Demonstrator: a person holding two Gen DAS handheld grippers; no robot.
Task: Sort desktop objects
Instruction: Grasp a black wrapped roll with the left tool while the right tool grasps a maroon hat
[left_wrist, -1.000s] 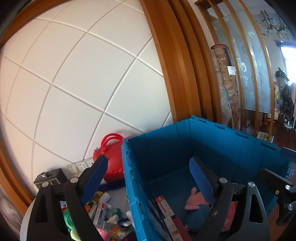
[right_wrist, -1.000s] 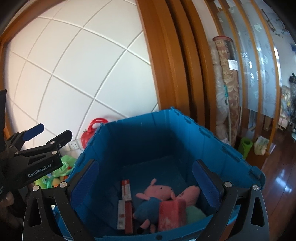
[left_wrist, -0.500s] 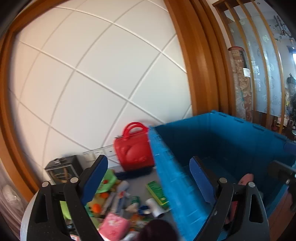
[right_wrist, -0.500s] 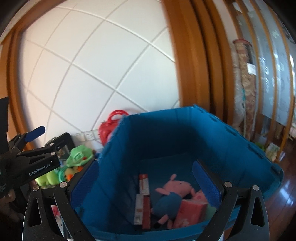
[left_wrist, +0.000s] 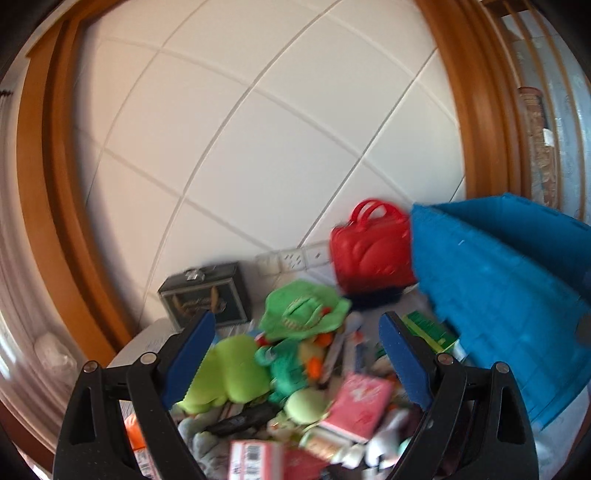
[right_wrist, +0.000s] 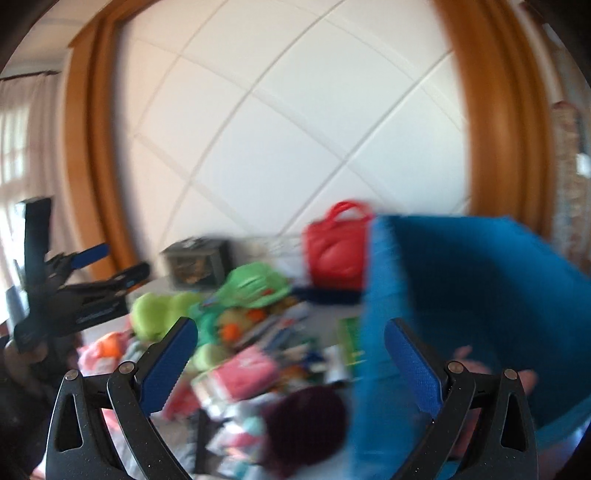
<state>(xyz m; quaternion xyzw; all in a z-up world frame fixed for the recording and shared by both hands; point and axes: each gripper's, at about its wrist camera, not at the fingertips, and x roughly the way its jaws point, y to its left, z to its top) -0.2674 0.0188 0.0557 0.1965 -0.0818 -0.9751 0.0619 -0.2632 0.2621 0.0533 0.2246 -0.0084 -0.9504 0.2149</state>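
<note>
Both views have swung left since a second ago, off the ribbed blue plastic crate onto the cluttered tabletop. My left gripper and right gripper gape wide, holding nothing. Soft green plush toys, a flat pink box and a glossy red handled case lie beside the crate.
</note>
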